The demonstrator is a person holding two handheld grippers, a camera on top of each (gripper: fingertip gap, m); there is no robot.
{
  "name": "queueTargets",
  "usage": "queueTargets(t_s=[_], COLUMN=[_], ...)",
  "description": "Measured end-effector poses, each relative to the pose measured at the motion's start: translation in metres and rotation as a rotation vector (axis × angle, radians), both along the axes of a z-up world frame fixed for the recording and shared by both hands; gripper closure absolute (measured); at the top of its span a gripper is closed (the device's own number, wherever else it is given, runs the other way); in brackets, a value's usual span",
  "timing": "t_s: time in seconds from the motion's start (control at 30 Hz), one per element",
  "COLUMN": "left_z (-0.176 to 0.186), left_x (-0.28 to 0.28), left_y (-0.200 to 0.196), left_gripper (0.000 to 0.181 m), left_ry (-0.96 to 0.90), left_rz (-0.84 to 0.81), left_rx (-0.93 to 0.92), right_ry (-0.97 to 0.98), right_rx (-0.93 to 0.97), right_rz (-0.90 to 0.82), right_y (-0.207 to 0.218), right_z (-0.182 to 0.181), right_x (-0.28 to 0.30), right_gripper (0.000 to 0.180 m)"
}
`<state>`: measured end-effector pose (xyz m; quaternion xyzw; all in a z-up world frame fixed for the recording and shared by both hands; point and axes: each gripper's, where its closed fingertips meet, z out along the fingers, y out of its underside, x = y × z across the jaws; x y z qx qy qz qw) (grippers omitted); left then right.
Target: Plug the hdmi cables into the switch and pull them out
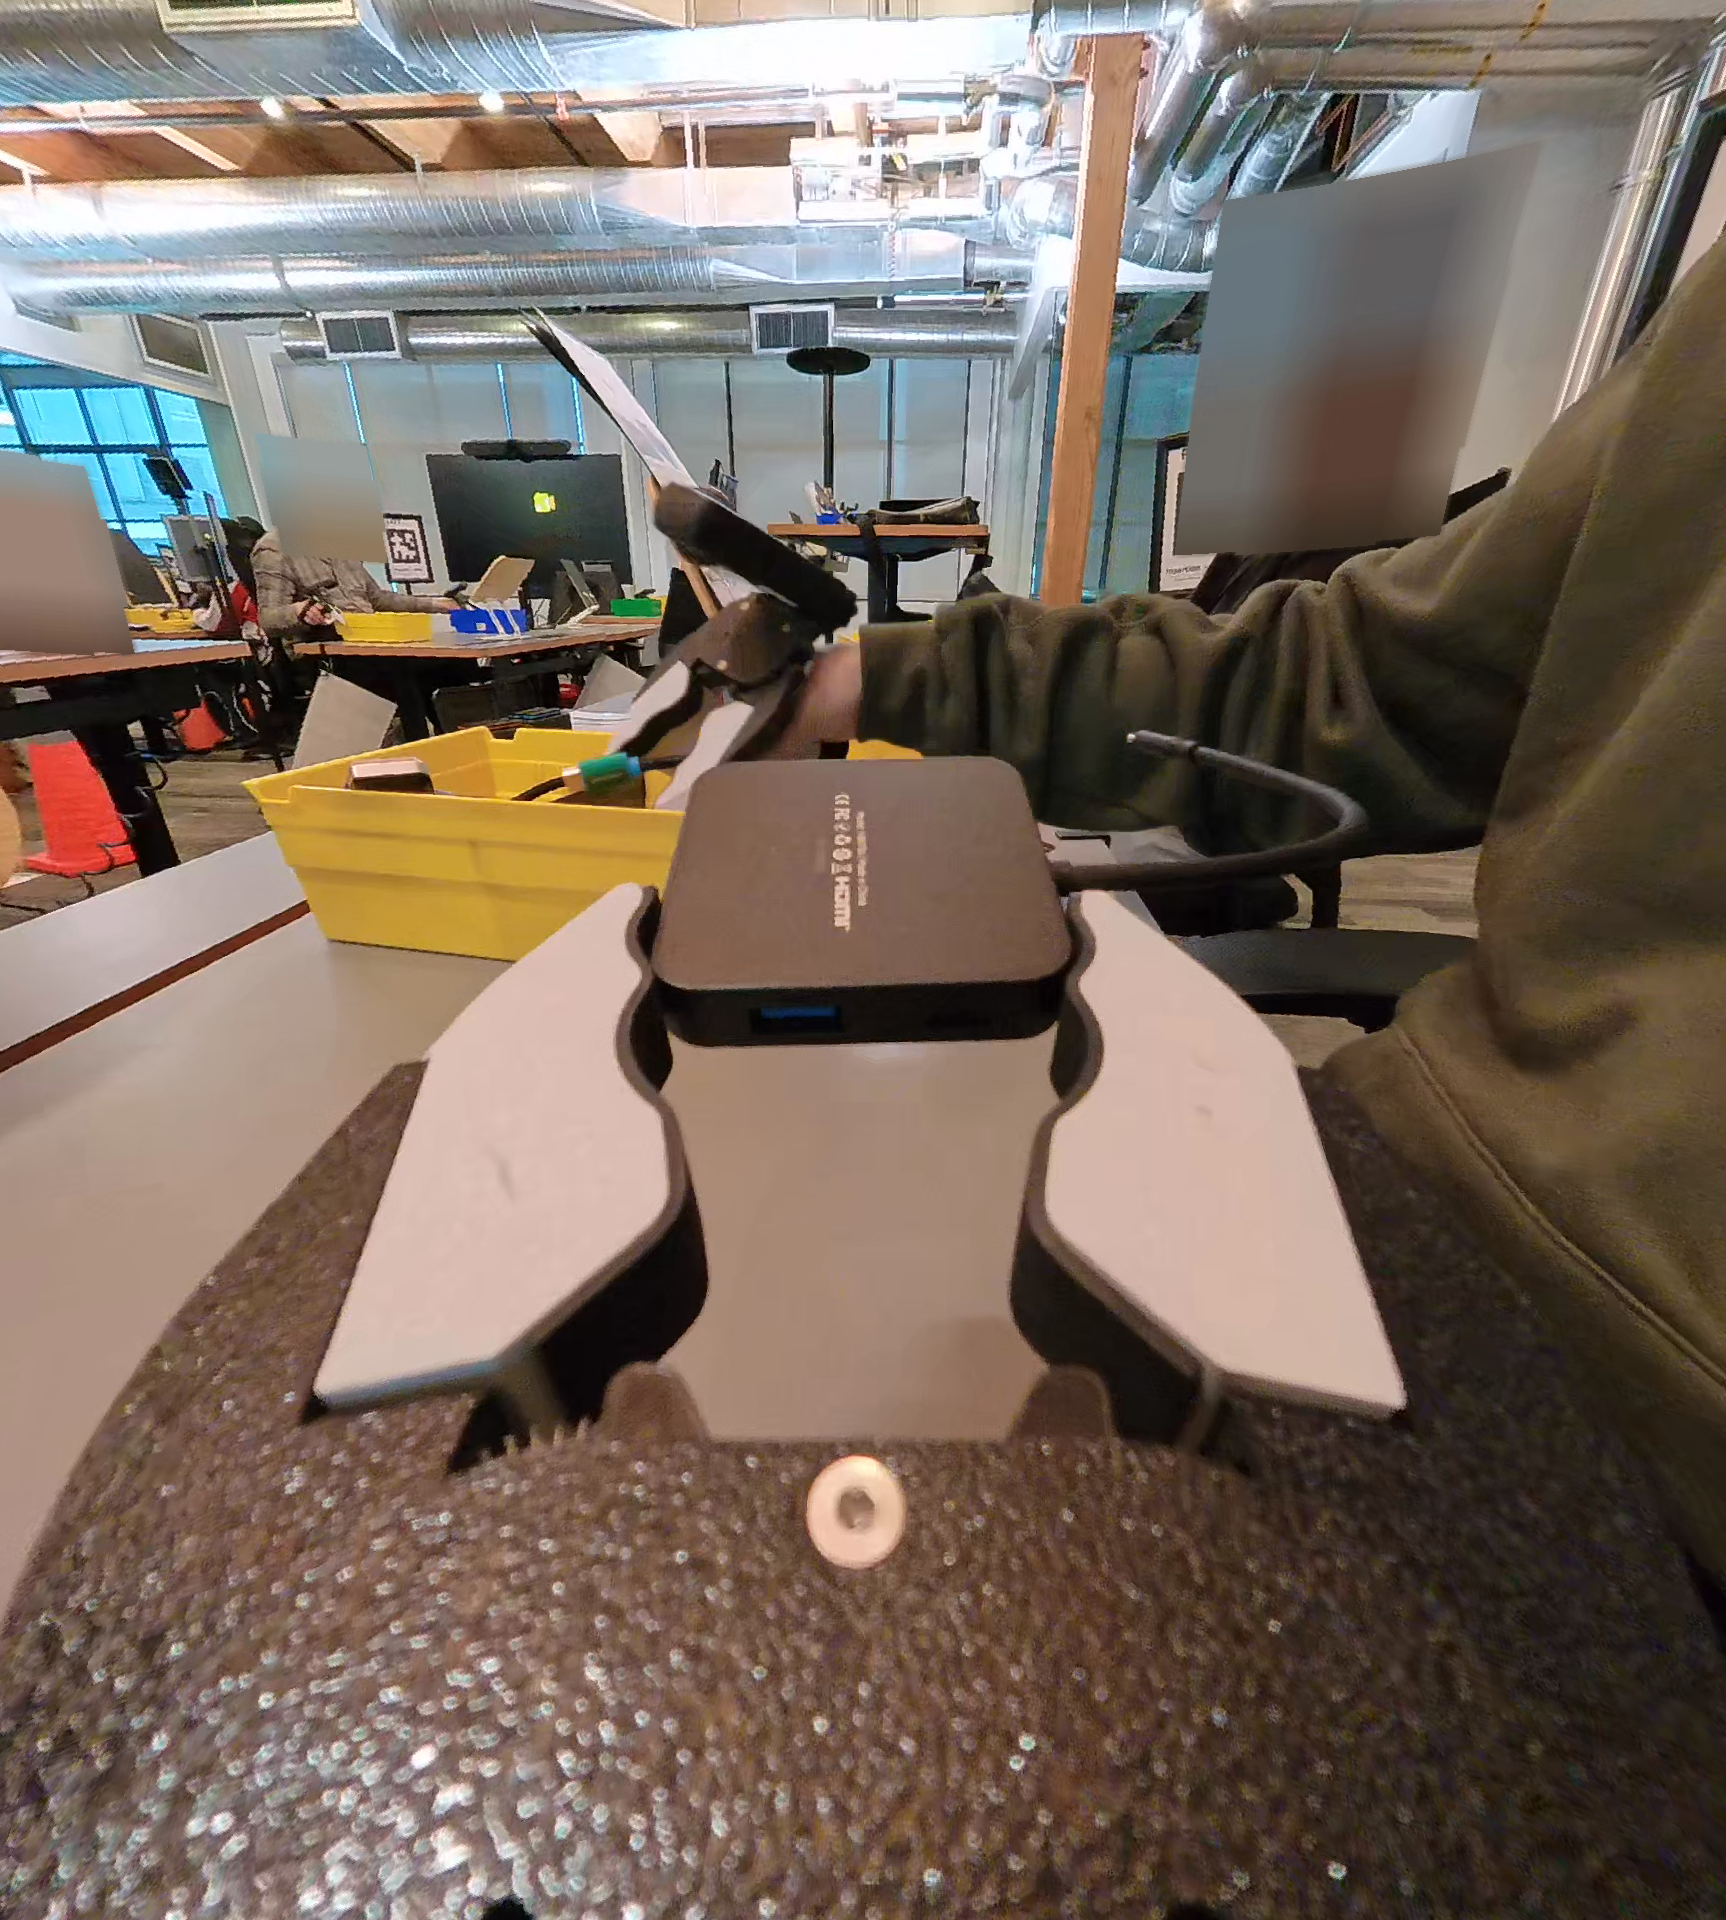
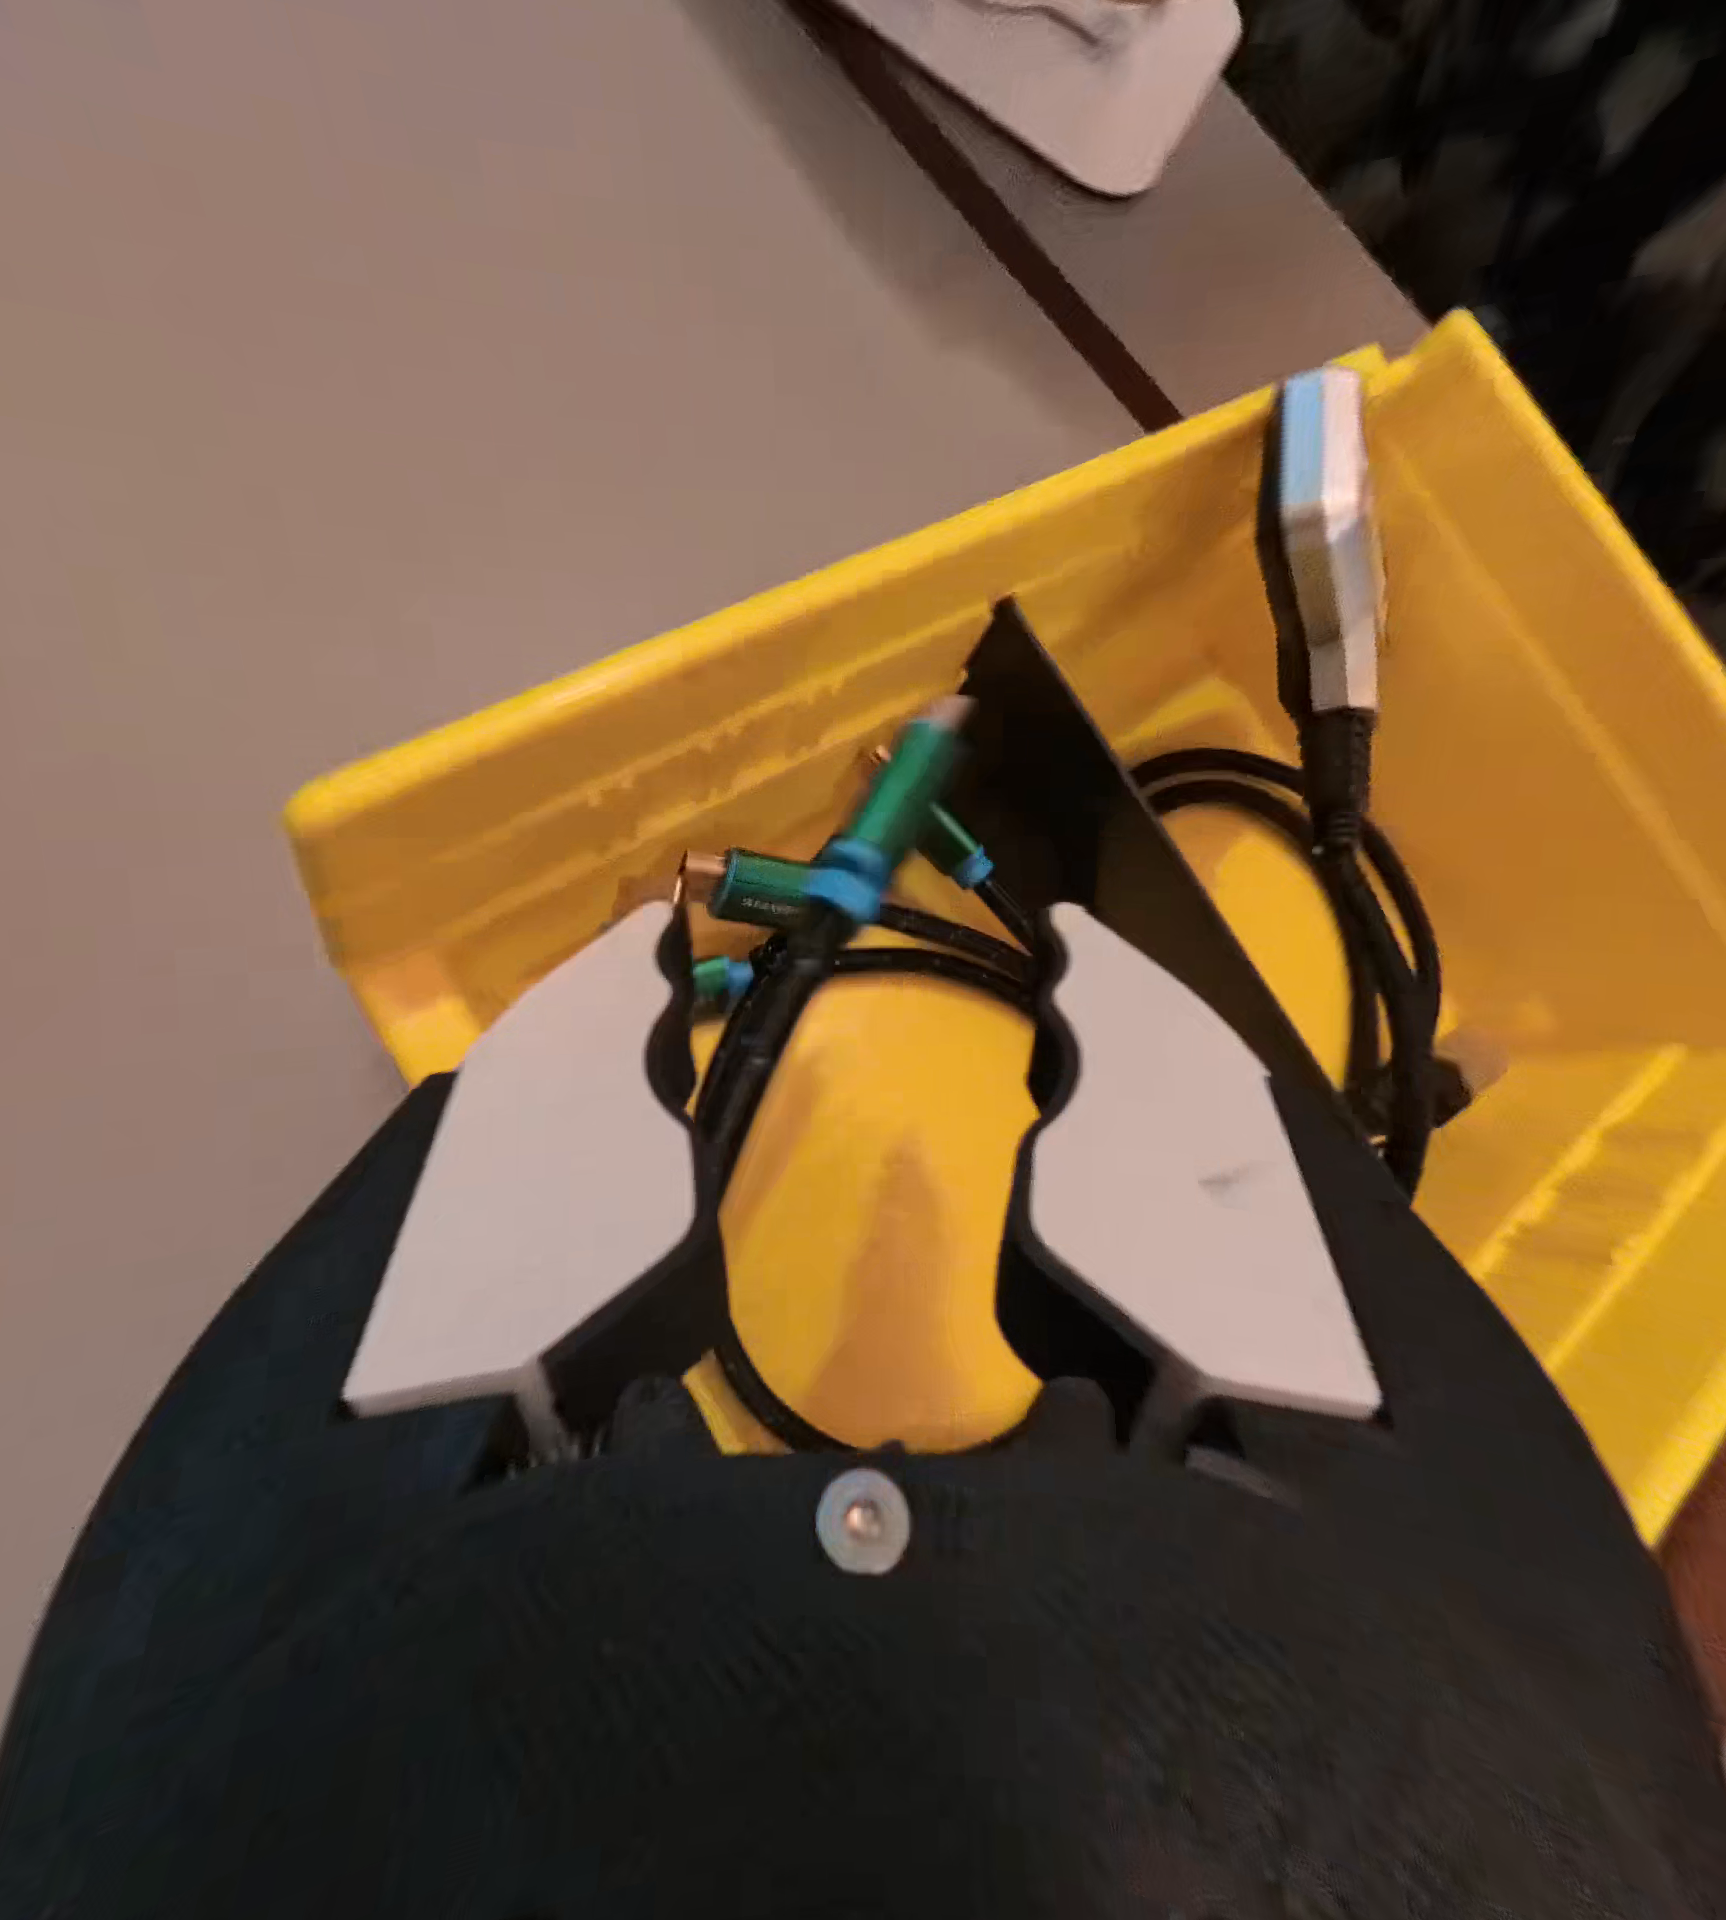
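Note:
In the left wrist view, my left gripper [image 1: 859, 912] is shut on the black switch box [image 1: 843, 831] and holds it by its two sides just above the grey table. A black cable [image 1: 1285, 831] leaves the box to the right. My right gripper [image 1: 698, 727] shows farther off over the yellow bin [image 1: 443, 862], next to a green plug [image 1: 610, 771]. In the right wrist view, my right gripper [image 2: 859, 935] is open just above black cables with green plugs [image 2: 890, 790] that lie in the bin [image 2: 630, 748]. It holds nothing.
A silver adapter [image 2: 1326, 540] on a black cable leans on the bin's far wall, beside a black divider [image 2: 1067, 790]. A person's olive sleeve [image 1: 1254, 686] fills the right side. The table edge [image 2: 1025, 270] is near the bin. Other desks and an orange cone [image 1: 74, 810] stand behind.

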<state>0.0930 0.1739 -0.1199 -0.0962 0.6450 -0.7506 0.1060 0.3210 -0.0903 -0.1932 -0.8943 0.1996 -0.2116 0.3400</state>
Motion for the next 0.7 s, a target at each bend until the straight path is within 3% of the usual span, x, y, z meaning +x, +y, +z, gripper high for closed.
queueTargets(t_s=[0.13, 0.2, 0.27, 0.4, 0.53, 0.63, 0.7], left_z=[0.002, 0.002, 0.001, 0.001, 0.006, 0.005, 0.004], left_x=[-0.001, 0.0, -0.001, -0.005, -0.014, -0.022, -0.026], left_y=[-0.005, -0.007, -0.011, -0.025, -0.043, -0.055, -0.06], left_gripper=[0.109, 0.109, 0.109, 0.109, 0.109, 0.109, 0.109], left_ry=[-0.006, -0.006, -0.021, -0.037, -0.017, -0.016, -0.027], left_rz=[-0.009, -0.004, -0.004, -0.021, -0.089, -0.13, -0.137], left_rx=[0.0, 0.003, 0.021, 0.075, 0.058, 0.089, 0.119], right_ry=[0.205, 0.121, 0.077, 0.094, -0.082, -0.124, -0.055], right_rx=[0.302, 0.319, 0.366, 0.499, 0.562, 0.63, 0.685], right_rz=[0.036, -0.087, -0.096, 0.206, 0.543, 0.64, 0.686], right_y=[0.027, 0.018, 0.027, 0.104, 0.173, 0.196, 0.202], right_z=[0.033, 0.051, 0.075, 0.104, 0.111, 0.108, 0.105], right_x=[-0.021, -0.007, -0.021, -0.115, -0.207, -0.236, -0.249], right_gripper=[0.101, 0.098, 0.096, 0.089, 0.092, 0.1, 0.098])
